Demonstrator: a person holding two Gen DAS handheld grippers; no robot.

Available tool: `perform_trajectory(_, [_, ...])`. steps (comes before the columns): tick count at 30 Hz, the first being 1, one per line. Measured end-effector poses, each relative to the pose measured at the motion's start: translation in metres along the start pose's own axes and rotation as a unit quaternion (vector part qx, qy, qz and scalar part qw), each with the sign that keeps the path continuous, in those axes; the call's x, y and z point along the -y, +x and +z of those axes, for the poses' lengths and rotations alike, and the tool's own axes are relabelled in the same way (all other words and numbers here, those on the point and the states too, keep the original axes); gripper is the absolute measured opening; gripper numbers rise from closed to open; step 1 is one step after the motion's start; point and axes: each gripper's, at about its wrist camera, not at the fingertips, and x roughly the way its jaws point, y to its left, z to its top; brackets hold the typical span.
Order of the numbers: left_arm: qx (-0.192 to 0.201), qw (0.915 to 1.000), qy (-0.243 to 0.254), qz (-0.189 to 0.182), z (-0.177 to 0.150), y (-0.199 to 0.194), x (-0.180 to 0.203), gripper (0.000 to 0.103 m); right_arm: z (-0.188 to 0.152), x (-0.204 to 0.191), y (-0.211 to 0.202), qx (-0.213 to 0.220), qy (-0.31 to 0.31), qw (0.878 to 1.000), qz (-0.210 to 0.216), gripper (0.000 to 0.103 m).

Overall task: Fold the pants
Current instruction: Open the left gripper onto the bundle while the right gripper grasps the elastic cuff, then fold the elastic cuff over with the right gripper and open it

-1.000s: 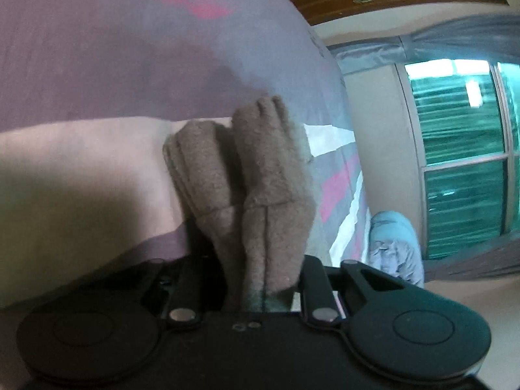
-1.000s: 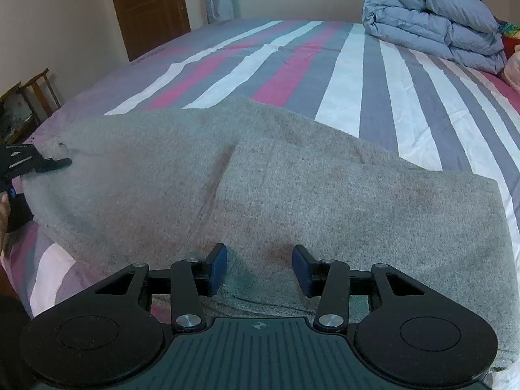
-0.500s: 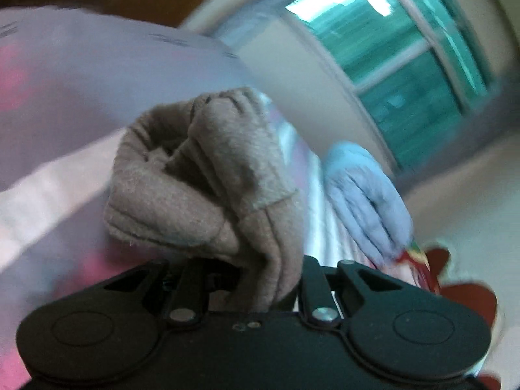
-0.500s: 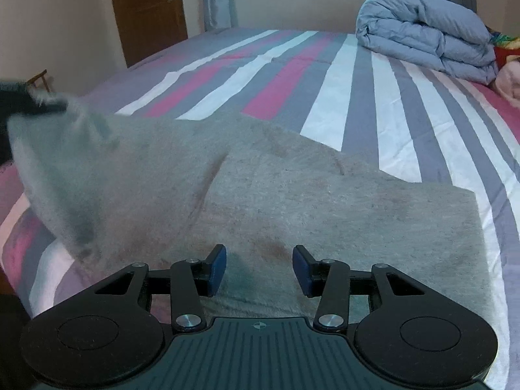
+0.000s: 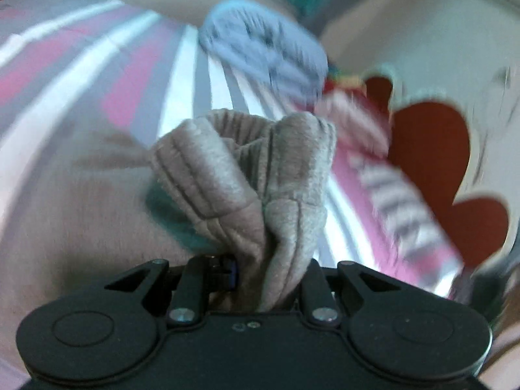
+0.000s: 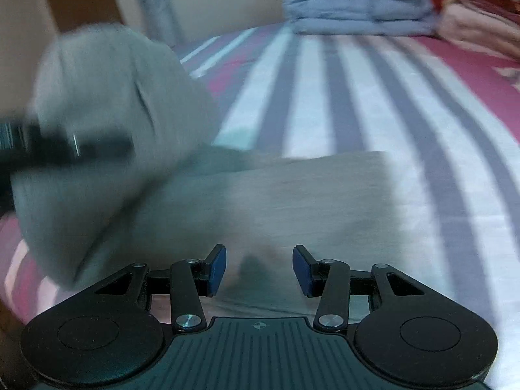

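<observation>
The grey-brown fleece pants (image 6: pixel 292 191) lie across the striped bed. My left gripper (image 5: pixel 269 279) is shut on a bunched end of the pants (image 5: pixel 260 175), with the ribbed cuff folds standing up in front of the camera. In the right wrist view the left gripper (image 6: pixel 74 146) shows as a dark blur at the left, holding that end (image 6: pixel 107 97) lifted above the rest of the pants. My right gripper (image 6: pixel 258 269) is open and empty, low over the near edge of the pants, its blue pads (image 6: pixel 217 269) apart.
The bedsheet (image 6: pixel 357 97) has pink, white and grey stripes. A folded blue-grey duvet (image 6: pixel 354 3) lies at the far end of the bed, beside pink bedding (image 6: pixel 481 22). A wall with red heart shapes (image 5: pixel 432 156) shows in the left wrist view.
My left gripper has lifted the pants end off the bed and carried it up and rightward over the rest. The right gripper stayed open and tilted lower toward the pants.
</observation>
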Motion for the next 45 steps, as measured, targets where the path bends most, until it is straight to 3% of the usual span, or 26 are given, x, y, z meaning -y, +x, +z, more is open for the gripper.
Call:
perform_trajectory(2, [-0.029, 0.9989, 0.018, 0.033, -0.019, 0.015, 0.008, 0.008, 0.002, 0.021, -0.008, 0.001, 0.018, 1.000, -0.013, 0.046])
perform_trajectory(4, [-0.047, 0.9969, 0.033, 0.054, -0.019, 0.022, 0.008, 0.011, 0.004, 0.035, -0.015, 0.001, 0.030, 0.999, -0.018, 0.046])
perform_trajectory(9, [-0.069, 0.9942, 0.066, 0.050, -0.005, 0.006, 0.023, 0.042, 0.016, 0.058, -0.029, 0.014, 0.059, 0.998, -0.011, 0.047])
perform_trajectory(10, [-0.070, 0.9943, 0.068, 0.045, -0.006, 0.002, 0.026, 0.048, 0.019, 0.060, -0.032, 0.019, 0.069, 0.997, -0.006, 0.059])
perform_trajectory(11, [-0.068, 0.9948, 0.065, 0.039, -0.006, -0.003, 0.026, 0.063, 0.023, 0.064, -0.034, 0.023, 0.083, 0.996, -0.001, 0.072])
perform_trajectory(12, [-0.061, 0.9958, 0.061, 0.032, -0.008, -0.010, 0.025, 0.069, 0.023, 0.068, -0.041, 0.029, 0.097, 0.995, 0.006, 0.089])
perform_trajectory(16, [-0.053, 0.9970, 0.054, 0.017, -0.014, -0.022, 0.027, 0.072, 0.031, 0.069, -0.045, 0.026, 0.128, 0.991, 0.044, 0.090])
perform_trajectory(20, [-0.043, 0.9976, 0.021, 0.050, -0.010, -0.030, 0.003, 0.071, 0.034, 0.072, -0.034, -0.020, 0.186, 0.978, 0.096, 0.091])
perform_trajectory(24, [-0.030, 0.9956, -0.005, 0.089, -0.006, -0.046, -0.028, 0.071, 0.033, 0.064, -0.016, -0.068, 0.182, 0.978, 0.076, 0.091])
perform_trajectory(27, [-0.032, 0.9925, -0.021, 0.116, -0.005, -0.048, -0.048, 0.071, 0.030, 0.057, -0.007, -0.090, 0.178, 0.976, 0.091, 0.090])
perform_trajectory(30, [-0.038, 0.9917, -0.027, 0.120, -0.008, -0.047, -0.059, 0.071, 0.026, 0.045, 0.002, -0.109, 0.153, 0.979, 0.085, 0.090])
perform_trajectory(32, [-0.038, 0.9916, -0.023, 0.121, -0.009, -0.047, -0.060, 0.071, 0.024, 0.041, 0.002, -0.101, 0.147, 0.981, 0.080, 0.085])
perform_trajectory(34, [-0.038, 0.9920, -0.021, 0.118, -0.011, -0.044, -0.061, 0.072, 0.023, 0.040, -0.001, -0.087, 0.141, 0.983, 0.077, 0.050])
perform_trajectory(37, [-0.035, 0.9922, -0.016, 0.118, -0.013, -0.044, -0.061, 0.074, 0.021, 0.040, -0.012, -0.057, 0.128, 0.986, 0.086, 0.028])
perform_trajectory(45, [-0.019, 0.9942, -0.036, 0.100, -0.009, -0.047, -0.057, 0.074, 0.049, 0.011, -0.043, 0.026, 0.035, 0.995, 0.095, 0.023])
